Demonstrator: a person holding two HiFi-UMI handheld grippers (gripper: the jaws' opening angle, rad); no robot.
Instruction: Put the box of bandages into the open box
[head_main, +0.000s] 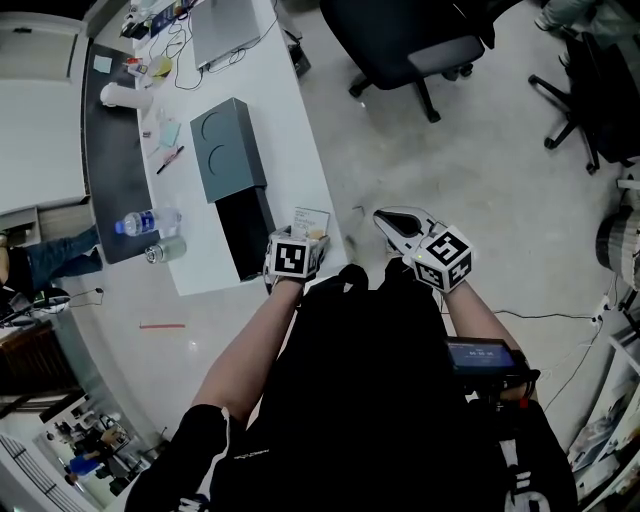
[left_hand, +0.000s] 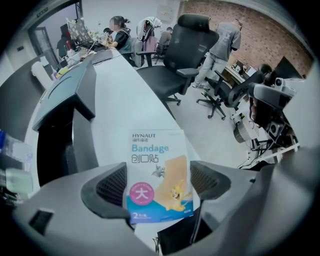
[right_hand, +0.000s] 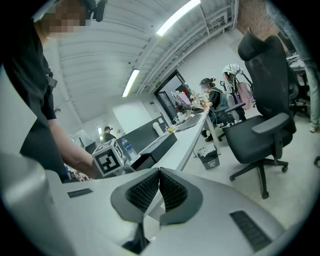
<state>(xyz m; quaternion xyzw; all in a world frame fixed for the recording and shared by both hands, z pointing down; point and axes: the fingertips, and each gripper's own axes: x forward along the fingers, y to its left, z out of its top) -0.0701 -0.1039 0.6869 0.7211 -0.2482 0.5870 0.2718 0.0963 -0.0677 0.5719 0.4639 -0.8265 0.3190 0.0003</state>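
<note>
The left gripper (left_hand: 160, 187) has its fingers spread wide on either side of the bandage box (left_hand: 157, 160), which lies flat on the white table (head_main: 290, 120) near its corner, just beside the open black box (head_main: 245, 232). Bare tabletop lies ahead of the bandage box. Only the head view shows the right gripper (right_hand: 159, 192) off the table, over the floor. Its own view shows its fingers pressed together with nothing between them.

open box (head_main: 246, 233) top: free | far end: lid (head_main: 228, 148) | left: bottles (head_main: 150, 222)
</note>
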